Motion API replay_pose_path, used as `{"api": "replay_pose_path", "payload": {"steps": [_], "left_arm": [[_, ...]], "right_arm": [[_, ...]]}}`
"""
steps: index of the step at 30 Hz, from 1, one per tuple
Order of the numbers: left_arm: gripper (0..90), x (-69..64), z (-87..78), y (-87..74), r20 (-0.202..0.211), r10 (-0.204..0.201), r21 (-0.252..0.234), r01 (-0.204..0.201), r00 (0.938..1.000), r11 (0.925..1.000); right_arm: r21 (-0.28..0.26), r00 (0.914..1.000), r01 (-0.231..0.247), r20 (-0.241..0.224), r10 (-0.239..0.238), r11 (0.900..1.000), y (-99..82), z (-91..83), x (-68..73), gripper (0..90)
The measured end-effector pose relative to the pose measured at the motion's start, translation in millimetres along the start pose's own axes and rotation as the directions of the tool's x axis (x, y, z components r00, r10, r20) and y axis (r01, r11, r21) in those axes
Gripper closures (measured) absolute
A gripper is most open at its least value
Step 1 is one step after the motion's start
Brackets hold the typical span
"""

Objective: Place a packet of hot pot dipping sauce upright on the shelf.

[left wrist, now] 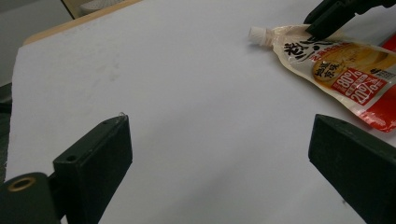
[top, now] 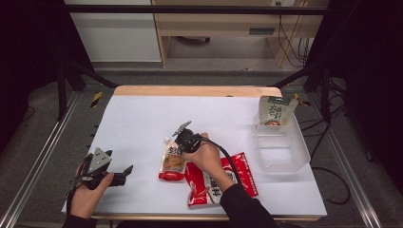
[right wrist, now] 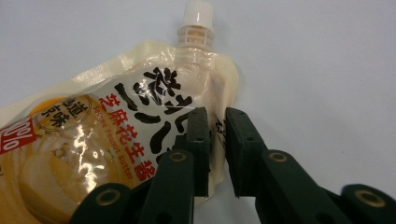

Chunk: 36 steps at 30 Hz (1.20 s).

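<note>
table [top: 142, 118]: white sheet; clear bin [top: 281, 151] at right edge, green pouch [top: 277, 110] standing in it
red packet [top: 242, 173]: flat, just right of spouted pouch
spouted pouch [right wrist: 116, 135]: mid-table, long axis front-to-back, cap far end
right claw [right wrist: 216, 140]: nearer; pinching pouch edge below spout
left claw [left wrist: 219, 163]: jaws wide, holding nothing, well left
print: "Sesame Peanut Butter", "80%", "20%"

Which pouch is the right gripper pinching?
On the white table, left of the clear bin, three packets lie together. The right gripper pinches the spouted pouch, leftmost of them. Its white screw cap and cream front distinguish it from the flat red packets.
</note>
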State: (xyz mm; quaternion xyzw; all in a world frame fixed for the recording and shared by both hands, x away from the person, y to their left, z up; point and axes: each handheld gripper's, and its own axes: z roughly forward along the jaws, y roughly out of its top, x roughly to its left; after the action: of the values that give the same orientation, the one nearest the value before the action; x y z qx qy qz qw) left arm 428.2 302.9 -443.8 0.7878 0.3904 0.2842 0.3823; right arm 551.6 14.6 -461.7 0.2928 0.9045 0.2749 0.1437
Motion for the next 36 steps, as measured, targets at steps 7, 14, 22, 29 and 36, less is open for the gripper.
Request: {"api": "replay_pose_path", "payload": {"steps": [7, 14, 22, 29, 36], "left_arm": [[6.1, 0.1, 0.0, 0.4, 0.002, 0.002, -0.002, -0.002, 1.0, 1.0], [7.9, 0.4, -1.7, 3.2, 0.022, 0.006, -0.01, -0.005, 0.9998, 0.9999], [16.6, -5.5, -4.8, 14.3, 0.106, 0.033, -0.041, -0.028, 0.9939, 0.9987], [21.5, -15.8, -2.2, 36.1, 0.156, 0.099, -0.046, -0.093, 0.9827, 0.9946], [28.4, -18.1, 5.2, 57.5, 0.216, 0.136, -0.063, -0.125, 0.9669, 0.9902]], "right_arm": [[-0.028, 0.9999, 0.006, -0.008, -0.007, 0.9996, 1.4, -2.9, 1.6, 89.1], [-0.111, 0.9991, 0.043, -0.004, -0.043, 0.9929, 10.8, -25.3, 6.8, 89.9], [-0.211, 0.9945, 0.098, -0.015, -0.104, 0.9725, 19.4, -61.0, 21.7, 90.0], [-0.268, 0.9837, 0.165, -0.023, -0.178, 0.9491, 24.3, -87.7, 38.8, 90.0], [-0.295, 0.9754, 0.201, -0.027, -0.219, 0.9341, 22.8, -97.8, 47.4, 90.0]]}}
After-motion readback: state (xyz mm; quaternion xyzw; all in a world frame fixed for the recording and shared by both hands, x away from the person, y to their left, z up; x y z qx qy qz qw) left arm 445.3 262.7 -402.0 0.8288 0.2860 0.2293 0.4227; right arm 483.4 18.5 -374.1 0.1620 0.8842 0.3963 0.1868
